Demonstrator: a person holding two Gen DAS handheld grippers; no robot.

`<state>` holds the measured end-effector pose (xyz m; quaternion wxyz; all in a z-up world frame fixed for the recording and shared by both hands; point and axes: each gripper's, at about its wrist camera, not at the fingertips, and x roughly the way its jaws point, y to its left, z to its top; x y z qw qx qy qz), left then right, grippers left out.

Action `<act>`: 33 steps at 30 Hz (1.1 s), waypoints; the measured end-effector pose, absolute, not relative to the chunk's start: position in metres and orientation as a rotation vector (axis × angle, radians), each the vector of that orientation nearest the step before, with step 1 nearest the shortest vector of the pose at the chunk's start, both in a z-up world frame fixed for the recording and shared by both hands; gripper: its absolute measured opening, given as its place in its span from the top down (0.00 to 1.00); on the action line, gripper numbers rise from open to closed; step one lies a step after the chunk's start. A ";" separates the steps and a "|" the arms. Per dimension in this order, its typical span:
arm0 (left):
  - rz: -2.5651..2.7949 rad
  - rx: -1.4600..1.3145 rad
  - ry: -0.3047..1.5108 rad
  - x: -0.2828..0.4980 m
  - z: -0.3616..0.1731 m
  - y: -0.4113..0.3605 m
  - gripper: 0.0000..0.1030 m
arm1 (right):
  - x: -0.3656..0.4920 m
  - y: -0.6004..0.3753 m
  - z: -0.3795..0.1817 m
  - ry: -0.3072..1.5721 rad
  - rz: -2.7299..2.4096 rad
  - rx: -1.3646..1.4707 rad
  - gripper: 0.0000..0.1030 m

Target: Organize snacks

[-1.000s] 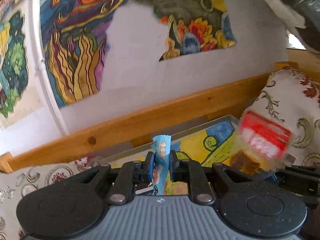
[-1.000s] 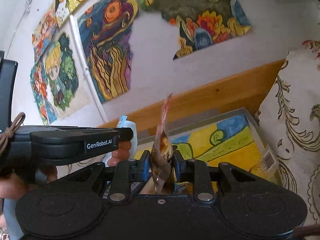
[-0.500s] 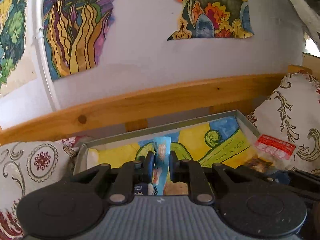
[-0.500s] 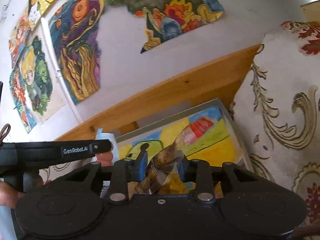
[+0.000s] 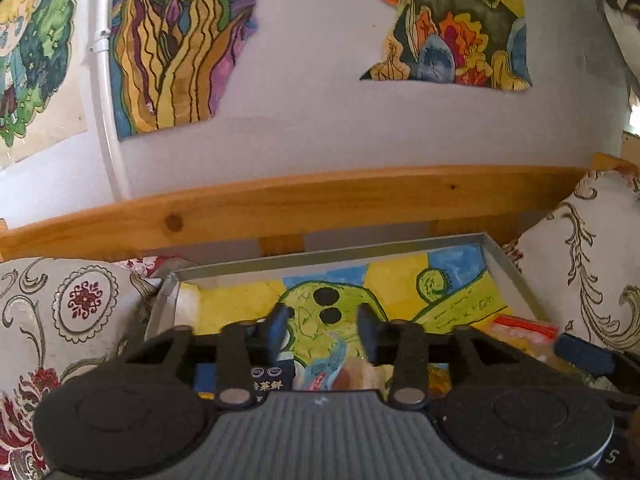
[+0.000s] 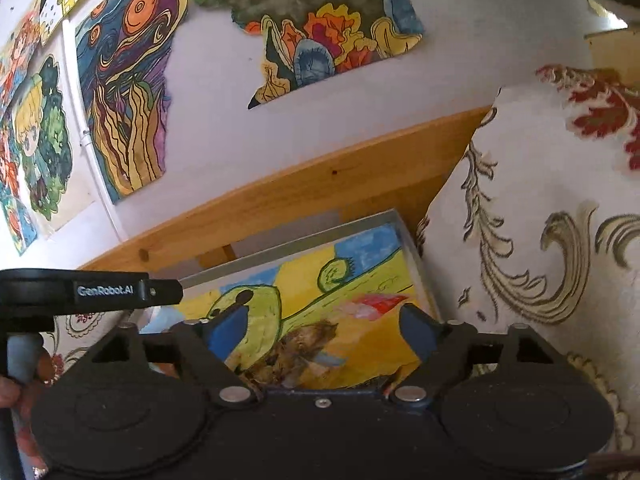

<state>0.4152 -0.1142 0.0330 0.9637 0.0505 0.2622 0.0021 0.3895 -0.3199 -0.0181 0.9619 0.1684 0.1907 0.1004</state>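
- Clear-wrapped snack packet with a red end (image 6: 320, 340): lies inside the tray (image 6: 416, 256), on the painted yellow-and-green floor near the tray's right wall; its image is blurred.
- Blue snack packet (image 5: 328, 364): lies inside the tray near its front, just below the left gripper (image 5: 323, 330).
- Left gripper: jaws apart, nothing between the blue pads; positioned over the tray's front half.
- Right gripper (image 6: 320, 326): jaws wide apart; the clear packet shows in the gap, and contact with either pad cannot be told.
- Tray: grey-rimmed, shallow, set between two patterned cushions (image 6: 540, 240).
- Wooden rail (image 5: 320, 200): runs behind the tray.
- Wall paintings (image 5: 172, 40): hang above the rail, behind the tray.
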 end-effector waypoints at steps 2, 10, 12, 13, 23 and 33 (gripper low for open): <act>0.012 0.098 0.516 0.413 0.035 -0.114 0.41 | 0.387 -0.319 -0.016 0.369 0.194 0.317 0.08; 0.075 0.049 0.471 0.399 0.044 -0.102 0.10 | 0.374 -0.315 0.001 0.311 0.170 0.256 0.01; 0.088 0.038 0.464 0.395 0.046 -0.098 0.07 | 0.369 -0.315 0.005 0.301 0.166 0.249 0.01; 0.096 0.037 0.458 0.393 0.047 -0.097 0.05 | 0.368 -0.315 0.007 0.297 0.164 0.249 0.01; 0.126 -0.005 0.423 0.355 0.060 -0.078 0.01 | 0.337 -0.316 0.029 0.252 0.156 0.229 0.01; 0.134 -0.058 0.426 0.310 0.065 -0.054 0.01 | 0.298 -0.308 0.047 0.211 0.155 0.189 0.01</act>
